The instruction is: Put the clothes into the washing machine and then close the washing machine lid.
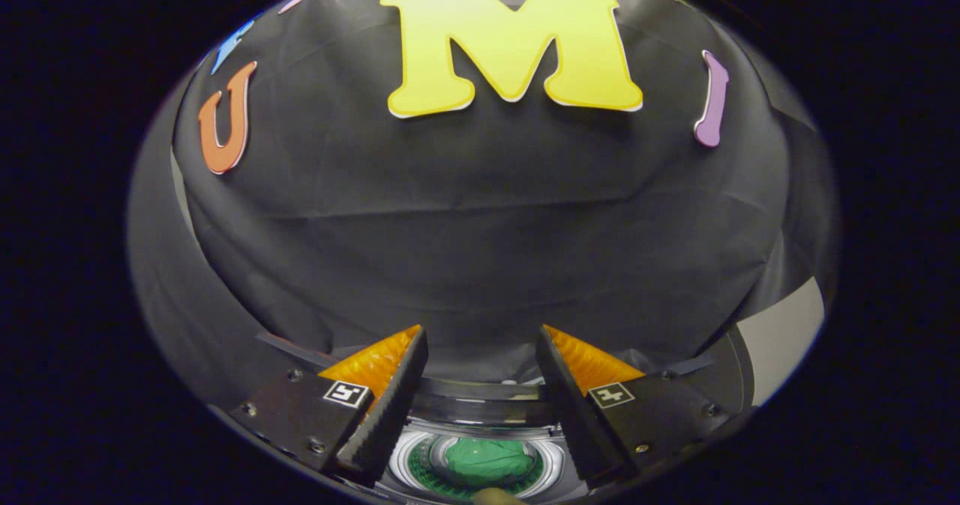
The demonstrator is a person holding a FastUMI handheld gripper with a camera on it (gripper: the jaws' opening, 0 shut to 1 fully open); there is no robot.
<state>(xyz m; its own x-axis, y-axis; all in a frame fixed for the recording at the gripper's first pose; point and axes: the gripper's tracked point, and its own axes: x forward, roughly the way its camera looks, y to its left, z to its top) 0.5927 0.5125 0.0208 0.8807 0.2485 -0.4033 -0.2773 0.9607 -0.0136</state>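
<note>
A crumpled green garment lies bunched in the round drum of the washing machine, seen below and between the fingers of the gripper, whose jaws stand open and empty. The fingers hide the drum's sides; the machine's lid is hard to make out.

A recording booth, draped in black cloth, with a small washing machine drum at six o'clock, green clothes inside.

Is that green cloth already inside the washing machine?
Yes: the green cloth lies bunched inside the drum, below the open gripper.
</note>
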